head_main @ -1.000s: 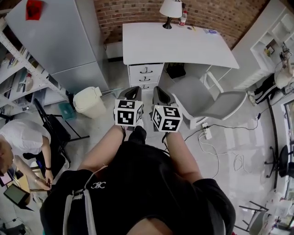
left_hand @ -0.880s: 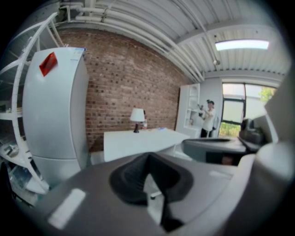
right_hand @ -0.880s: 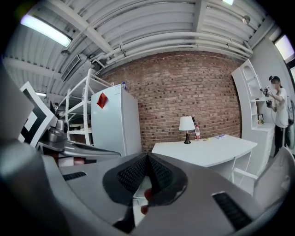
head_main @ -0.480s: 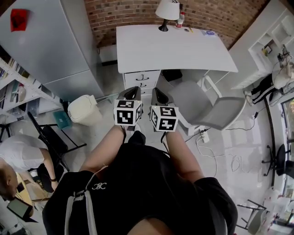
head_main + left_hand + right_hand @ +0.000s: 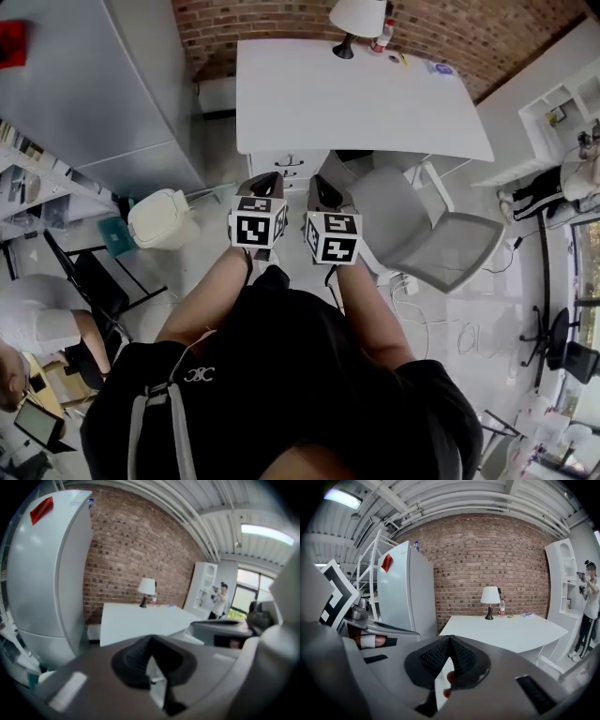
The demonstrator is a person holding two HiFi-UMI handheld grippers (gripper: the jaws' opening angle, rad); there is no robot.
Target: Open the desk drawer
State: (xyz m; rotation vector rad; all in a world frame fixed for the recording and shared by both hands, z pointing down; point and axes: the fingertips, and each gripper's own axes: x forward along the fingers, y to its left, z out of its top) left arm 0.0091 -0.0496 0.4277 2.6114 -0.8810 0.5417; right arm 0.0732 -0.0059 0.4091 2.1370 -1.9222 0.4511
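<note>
The white desk (image 5: 361, 98) stands against the brick wall, and its drawer stack (image 5: 287, 161) shows just under the near left edge, with dark handles on closed fronts. Both grippers are held side by side in front of the person's body, short of the drawers and touching nothing. My left gripper (image 5: 265, 178) points at the drawer stack with its pads meeting and nothing between them. My right gripper (image 5: 322, 182) is likewise shut and empty. From the left gripper (image 5: 150, 641) the desk (image 5: 140, 620) lies ahead, and from the right gripper (image 5: 450, 639) the desk (image 5: 506, 630) does too.
A grey chair (image 5: 417, 225) stands at the desk's right, close to the right gripper. A cream bin (image 5: 161, 217) sits on the floor to the left, beside a tall white cabinet (image 5: 84, 84). A lamp (image 5: 357, 19) and bottle stand on the desk's far edge. Another person (image 5: 42, 323) crouches at lower left.
The desk and its drawers have drawn nearer to the grippers as the person stepped forward. Both grippers stayed shut, side by side.
</note>
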